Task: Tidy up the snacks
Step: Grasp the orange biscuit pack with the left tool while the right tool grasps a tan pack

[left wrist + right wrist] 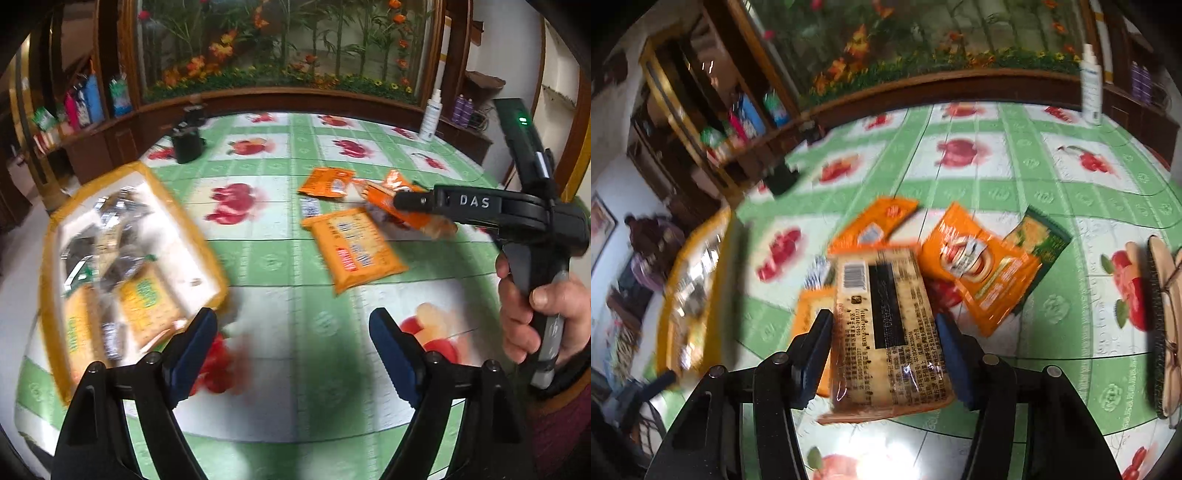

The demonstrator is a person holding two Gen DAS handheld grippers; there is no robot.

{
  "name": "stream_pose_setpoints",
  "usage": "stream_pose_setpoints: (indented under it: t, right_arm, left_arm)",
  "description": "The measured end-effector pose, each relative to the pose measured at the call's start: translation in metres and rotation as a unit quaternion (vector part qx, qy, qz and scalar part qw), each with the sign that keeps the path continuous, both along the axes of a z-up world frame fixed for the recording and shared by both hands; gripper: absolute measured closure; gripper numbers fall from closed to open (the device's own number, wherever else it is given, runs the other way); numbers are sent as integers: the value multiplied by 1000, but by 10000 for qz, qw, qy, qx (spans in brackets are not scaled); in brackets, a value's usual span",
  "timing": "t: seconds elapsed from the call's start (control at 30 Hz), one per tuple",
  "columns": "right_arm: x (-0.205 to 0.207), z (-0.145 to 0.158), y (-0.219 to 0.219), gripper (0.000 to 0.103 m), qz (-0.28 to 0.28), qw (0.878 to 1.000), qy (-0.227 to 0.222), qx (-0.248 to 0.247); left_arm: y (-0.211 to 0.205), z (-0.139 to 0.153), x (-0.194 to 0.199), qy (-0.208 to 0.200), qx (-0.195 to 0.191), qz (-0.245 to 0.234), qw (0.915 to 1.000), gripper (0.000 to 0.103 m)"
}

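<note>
My right gripper (884,328) is shut on a tan cracker packet (886,325), barcode side up, one blue pad pressing each long edge. It hangs over other packets on the table: an orange one with a picture (979,266), a green one (1039,236) and a plain orange one (875,225). In the left wrist view the right gripper (406,201) is seen from the side, held by a hand (532,317), above the packets. A flat orange packet (354,247) lies left of it. My left gripper (293,325) is open and empty, just right of an orange-rimmed tray (110,177) holding several snack packets.
A white spray bottle (430,118) stands at the far right of the table and a black device (188,142) at the far left. A wooden brush-like item (1160,325) lies at the right edge. Wooden cabinets line the far side. A small blue-white wrapper (309,206) lies among the packets.
</note>
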State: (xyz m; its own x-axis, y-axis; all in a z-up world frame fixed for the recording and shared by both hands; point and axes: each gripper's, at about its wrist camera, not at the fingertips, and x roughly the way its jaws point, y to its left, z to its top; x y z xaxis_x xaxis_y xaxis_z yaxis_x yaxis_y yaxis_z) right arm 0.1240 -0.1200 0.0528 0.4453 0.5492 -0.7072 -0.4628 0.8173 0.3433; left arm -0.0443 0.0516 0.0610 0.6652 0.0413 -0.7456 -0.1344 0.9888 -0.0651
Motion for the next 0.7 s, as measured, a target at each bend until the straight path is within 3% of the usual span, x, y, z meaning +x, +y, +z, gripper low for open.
stream_pose_setpoints:
  t: [0.2, 0.37, 0.7]
  right_arm:
    - [6, 13, -23, 44, -436, 9981, 10, 437]
    - [9, 9, -24, 44, -534, 9982, 161, 240]
    - [13, -1, -25, 44, -684, 9968, 348, -212]
  left_arm:
    - [-18, -11, 51, 442, -352, -71, 9984, 17]
    - [-22, -28, 91, 858, -552, 133, 9947, 17]
    - [-40, -58, 132, 1154, -36, 112, 9932, 17]
